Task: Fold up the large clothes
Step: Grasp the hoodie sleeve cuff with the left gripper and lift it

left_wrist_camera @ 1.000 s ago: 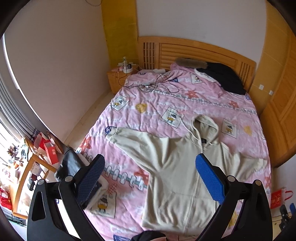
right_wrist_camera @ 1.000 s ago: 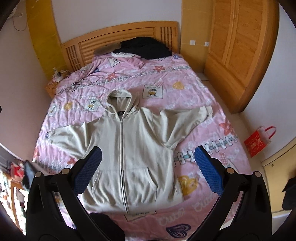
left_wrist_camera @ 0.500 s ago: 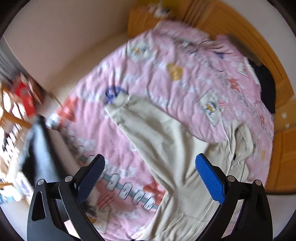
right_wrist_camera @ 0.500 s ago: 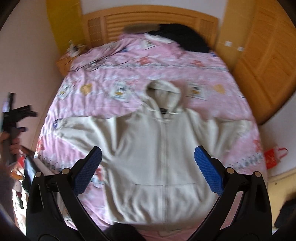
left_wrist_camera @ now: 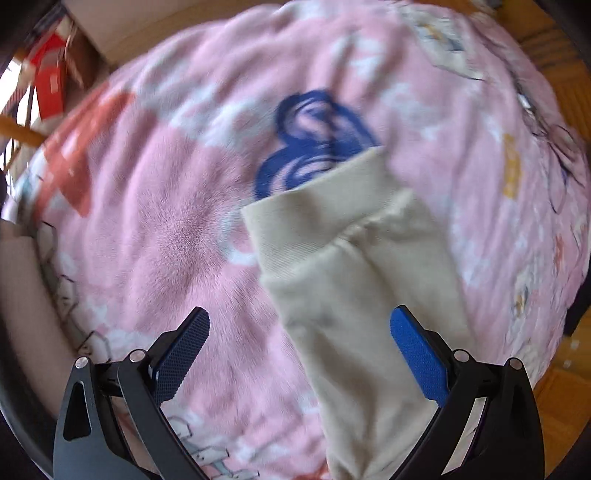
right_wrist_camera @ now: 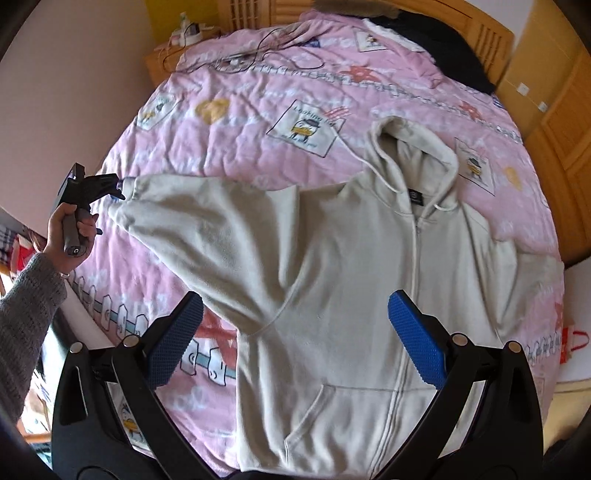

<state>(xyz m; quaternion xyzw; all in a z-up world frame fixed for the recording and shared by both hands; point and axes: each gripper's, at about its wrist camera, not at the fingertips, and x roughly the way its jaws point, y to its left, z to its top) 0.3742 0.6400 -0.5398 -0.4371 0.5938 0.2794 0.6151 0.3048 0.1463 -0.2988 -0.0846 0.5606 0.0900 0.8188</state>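
Left wrist view blurred, left claw [left_wrist_camera: 299,350] seemingly over hoodie [right_wrist_camera: 351,295] cuff [left_wrist_camera: 314,206]

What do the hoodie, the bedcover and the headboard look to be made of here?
Hoodie: soft matte beige knit, probably cotton fleece; ribbed cuff and limp folds suggest it.
Bedcover: pink printed fabric, fuzzy nap in the left wrist view, likely brushed cotton or flannel.
Headboard: orange-toned slatted wood, smooth and slightly glossy, apparently varnished.
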